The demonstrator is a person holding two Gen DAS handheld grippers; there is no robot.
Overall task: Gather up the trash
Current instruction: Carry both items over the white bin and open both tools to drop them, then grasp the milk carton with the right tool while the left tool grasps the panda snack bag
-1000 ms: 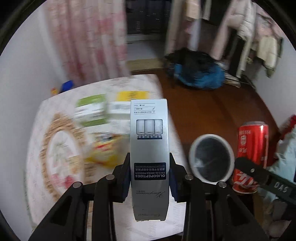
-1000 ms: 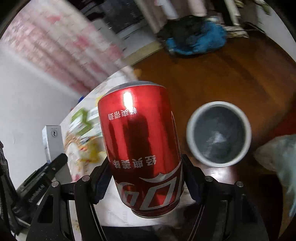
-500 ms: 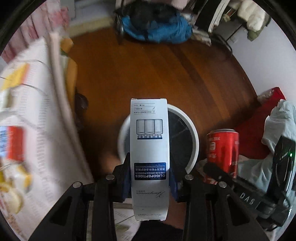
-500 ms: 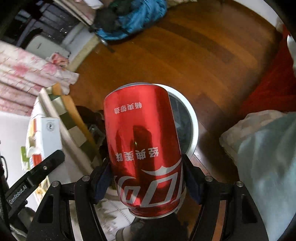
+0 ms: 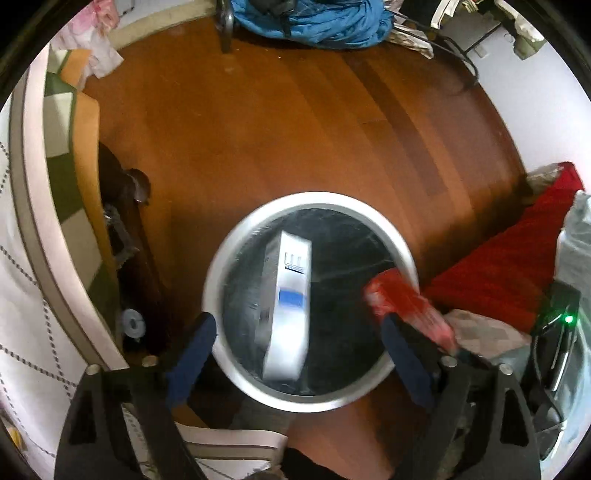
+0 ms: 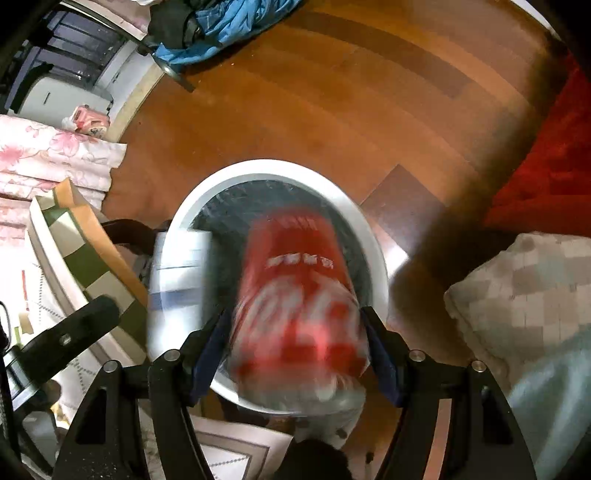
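Comparing with half a second ago, your left gripper [image 5: 299,354] now stands wide apart and empty; the white and blue cardboard box [image 5: 288,306] it clamped is loose, blurred, over the mouth of the round white-rimmed bin [image 5: 218,266]. Your right gripper [image 6: 295,350] has spread too, and the red drink can [image 6: 299,295], smeared by motion, sits between the pads without a clear grip, over the same bin. Beside the bin on the left stands the patterned bedding edge [image 5: 40,206]; beyond lies the wooden floor [image 5: 280,118], then a blue bag [image 5: 314,22].
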